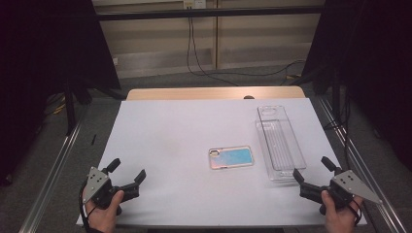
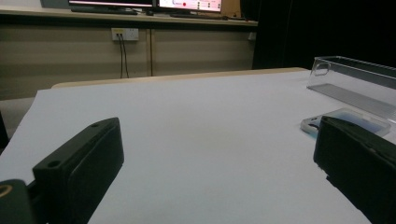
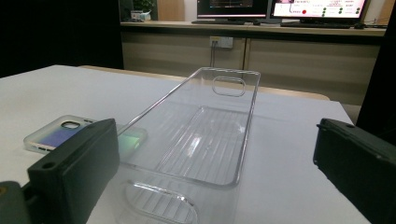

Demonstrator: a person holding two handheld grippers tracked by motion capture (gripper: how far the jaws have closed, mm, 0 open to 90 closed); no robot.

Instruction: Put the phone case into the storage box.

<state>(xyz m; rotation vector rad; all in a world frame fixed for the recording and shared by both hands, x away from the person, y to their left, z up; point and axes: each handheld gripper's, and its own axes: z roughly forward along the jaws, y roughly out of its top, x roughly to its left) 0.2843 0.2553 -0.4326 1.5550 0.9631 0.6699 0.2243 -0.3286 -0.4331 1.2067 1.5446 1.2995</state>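
A phone case [image 1: 231, 157] with a pale blue iridescent back lies flat near the middle of the white table [image 1: 175, 131]. To its right stands a clear plastic tray [image 1: 280, 142], long and narrow, with nothing in it. My left gripper [image 1: 127, 172] rests at the table's front left, jaws wide apart and bare. My right gripper [image 1: 314, 170] sits at the front right, just before the tray's near end, also open. In the left gripper view the phone case [image 2: 348, 120] lies past the right jaw. In the right gripper view the tray [image 3: 201, 140] stands between the jaws, farther off, and the phone case [image 3: 60, 133] lies left.
A wooden table edge [image 1: 214, 92] shows beyond the white sheet. Metal rails [image 1: 51, 170] run along both sides of the table. Cables [image 1: 204, 68] hang down the back wall to the floor. Monitors [image 3: 280, 9] sit on a shelf behind.
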